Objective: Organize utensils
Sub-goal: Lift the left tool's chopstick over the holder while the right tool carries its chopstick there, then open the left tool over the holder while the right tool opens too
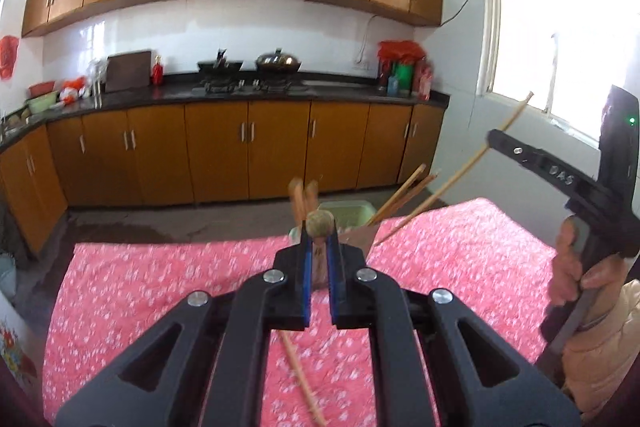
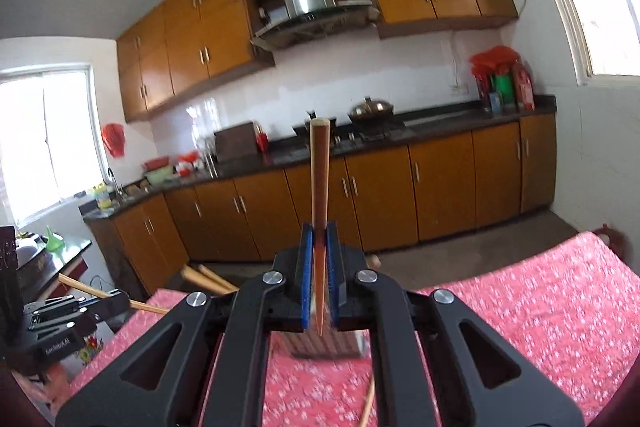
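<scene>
Chopstick [image 2: 319,187] clamped upright in right gripper [image 2: 319,239].

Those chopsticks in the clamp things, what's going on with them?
A person is tidying wooden chopsticks with a handheld clamp in each hand, over a table with a pink flowered cloth. The left gripper is shut on one chopstick, seen end-on. The right gripper is shut on another chopstick and holds it in the air. A holder at the table's far edge already has several chopsticks leaning in it. One loose chopstick lies on the cloth.
</scene>
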Motion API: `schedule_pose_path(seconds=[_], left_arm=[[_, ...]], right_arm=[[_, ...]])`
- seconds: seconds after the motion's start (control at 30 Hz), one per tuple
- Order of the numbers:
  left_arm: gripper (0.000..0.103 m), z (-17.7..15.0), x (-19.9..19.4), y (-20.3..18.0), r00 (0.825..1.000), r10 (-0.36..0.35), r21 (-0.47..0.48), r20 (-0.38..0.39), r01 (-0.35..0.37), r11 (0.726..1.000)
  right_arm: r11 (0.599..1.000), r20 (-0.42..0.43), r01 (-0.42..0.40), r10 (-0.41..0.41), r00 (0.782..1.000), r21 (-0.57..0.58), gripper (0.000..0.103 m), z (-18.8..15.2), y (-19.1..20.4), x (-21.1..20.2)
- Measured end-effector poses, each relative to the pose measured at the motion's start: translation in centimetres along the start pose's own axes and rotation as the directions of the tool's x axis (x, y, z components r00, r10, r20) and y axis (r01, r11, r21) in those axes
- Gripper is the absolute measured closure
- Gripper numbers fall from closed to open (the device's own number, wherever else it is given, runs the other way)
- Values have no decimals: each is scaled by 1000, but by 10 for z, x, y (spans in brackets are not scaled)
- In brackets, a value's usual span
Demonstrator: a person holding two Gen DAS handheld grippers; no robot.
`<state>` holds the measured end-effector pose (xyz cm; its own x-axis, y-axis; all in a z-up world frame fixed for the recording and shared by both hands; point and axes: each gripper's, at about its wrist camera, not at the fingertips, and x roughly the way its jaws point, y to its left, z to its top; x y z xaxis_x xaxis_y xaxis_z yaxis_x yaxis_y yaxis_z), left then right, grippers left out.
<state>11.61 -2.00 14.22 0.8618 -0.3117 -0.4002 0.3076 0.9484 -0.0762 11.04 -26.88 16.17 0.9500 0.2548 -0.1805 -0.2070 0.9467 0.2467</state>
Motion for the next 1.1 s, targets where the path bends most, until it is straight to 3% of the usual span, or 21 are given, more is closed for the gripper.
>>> schedule_pose_path(seconds=[0.17, 0.3, 0.47, 0.67, 0.83, 1.1], left_arm=[[95, 31, 14, -19, 999, 9, 36, 32, -10, 999], [95, 43, 49, -26, 999, 27, 69, -44, -24, 997], [95, 47, 87, -31, 989, 65, 114, -132, -50, 992], [95, 47, 120, -34, 980, 88, 128, -178, -66, 990], [93, 48, 119, -23, 984, 83, 81, -157, -71, 994], [85, 55, 74, 9, 995, 86, -31, -48, -87, 996]], right_arm=[[1000, 71, 11, -9, 997, -26, 96, 13, 10, 11], [998, 79, 37, -34, 996, -42, 96, 11, 13, 28], [995, 4, 71, -71, 997, -68, 96, -3, 10, 65], [995, -58, 76, -79, 995, -56, 95, -18, 4, 83], [996, -49, 74, -77, 996, -54, 84, -18, 2, 76], [993, 24, 115, -114, 993, -32, 83, -6, -12, 41]])
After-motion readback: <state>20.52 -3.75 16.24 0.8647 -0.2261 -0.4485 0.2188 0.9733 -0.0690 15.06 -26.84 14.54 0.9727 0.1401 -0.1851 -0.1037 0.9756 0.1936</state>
